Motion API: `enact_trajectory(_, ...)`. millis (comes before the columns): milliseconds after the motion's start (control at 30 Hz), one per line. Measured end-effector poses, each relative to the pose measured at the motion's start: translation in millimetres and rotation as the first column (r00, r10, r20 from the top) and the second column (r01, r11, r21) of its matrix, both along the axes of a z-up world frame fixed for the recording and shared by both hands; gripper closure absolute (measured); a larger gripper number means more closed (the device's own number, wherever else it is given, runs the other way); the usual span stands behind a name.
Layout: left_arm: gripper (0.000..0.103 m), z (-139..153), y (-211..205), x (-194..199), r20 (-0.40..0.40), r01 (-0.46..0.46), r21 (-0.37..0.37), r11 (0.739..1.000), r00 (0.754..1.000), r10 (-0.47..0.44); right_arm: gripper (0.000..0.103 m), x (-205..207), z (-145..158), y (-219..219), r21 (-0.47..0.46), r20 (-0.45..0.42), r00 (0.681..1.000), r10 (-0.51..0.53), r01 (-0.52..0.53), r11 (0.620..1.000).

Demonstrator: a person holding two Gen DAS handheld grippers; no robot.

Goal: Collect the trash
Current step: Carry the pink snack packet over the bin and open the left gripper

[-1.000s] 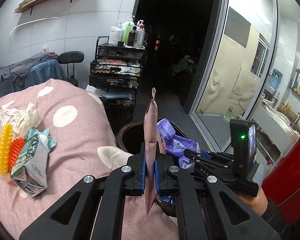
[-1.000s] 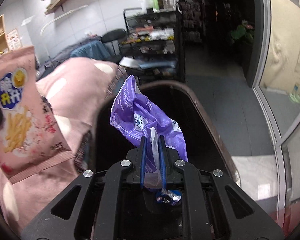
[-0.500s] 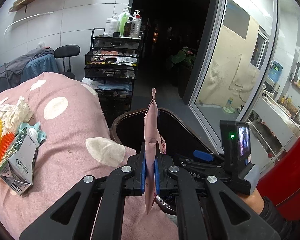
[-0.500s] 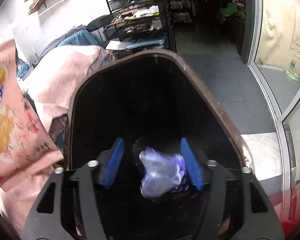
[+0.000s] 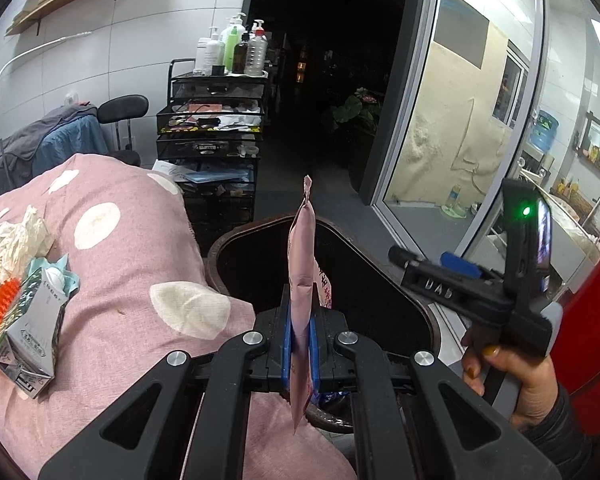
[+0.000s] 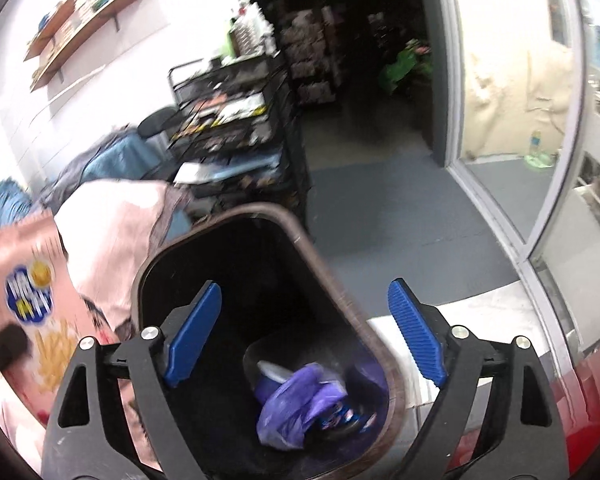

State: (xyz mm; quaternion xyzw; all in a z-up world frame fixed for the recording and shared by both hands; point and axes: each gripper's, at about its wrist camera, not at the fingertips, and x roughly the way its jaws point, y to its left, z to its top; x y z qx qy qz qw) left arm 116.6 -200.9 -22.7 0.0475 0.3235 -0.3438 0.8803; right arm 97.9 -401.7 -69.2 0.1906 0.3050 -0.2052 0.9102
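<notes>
right gripper (image 6: 304, 340): jaws just opening wide, nothing between them | purple wrapper (image 6: 300, 404) lying in bin (image 6: 308, 240) | left gripper (image 5: 300, 344) pinching pink snack bag (image 5: 302, 276) over the rim | next, likely: carrying bag over the mouth, releasing.
</notes>
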Motion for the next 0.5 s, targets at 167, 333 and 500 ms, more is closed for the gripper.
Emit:
enact_trajectory(167, 0.096, -8, -17, 5, -0.039, 0.035, 0.019, 0.999, 0.999, -0.034, 0.016, -10, 7, -18, 0.023, 0.022, 0.998, -0.065, 0.064, 0.998)
enact_trajectory(333, 0.096, -23, -36, 10, -0.078, 0.063, 0.078, 0.995, 0.995, -0.057, 0.016, -14, 9, -28, 0.046, 0.024, 0.996, -0.087, 0.086, 0.995)
enact_trajectory(500, 0.096, -34, -51, 15, -0.095, 0.076, 0.128, 0.989, 0.993, -0.064, 0.016, -14, 9, -29, 0.048, 0.018, 0.996, -0.083, 0.082, 0.995)
